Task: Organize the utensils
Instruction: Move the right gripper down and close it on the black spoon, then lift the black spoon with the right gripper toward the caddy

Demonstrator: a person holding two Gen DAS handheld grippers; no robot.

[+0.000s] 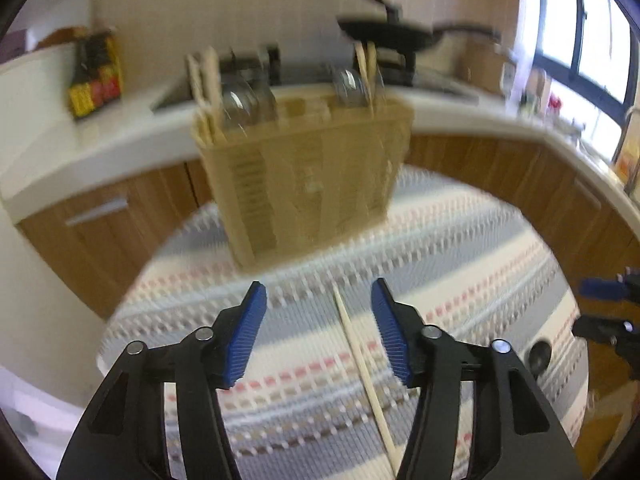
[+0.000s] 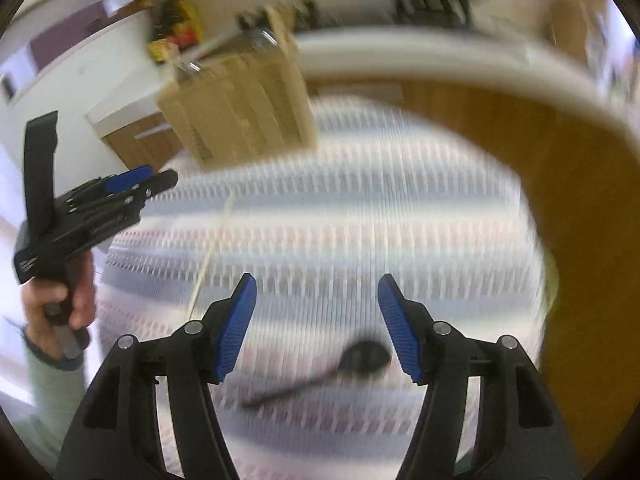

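A beige slatted utensil holder stands at the far side of the striped tablecloth, with spoons and chopsticks upright in it. My left gripper is open above a single chopstick that lies on the cloth between its jaws, closer to the right one. In the right wrist view my right gripper is open over a black spoon lying on the cloth, untouched. The holder, the chopstick and the hand-held left gripper show there too. The right gripper shows at the left wrist view's right edge.
A white kitchen counter over wooden cabinets curves behind the table. On it are a black pan on a stove and a colourful packet. Windows are at the right. Both views are motion-blurred.
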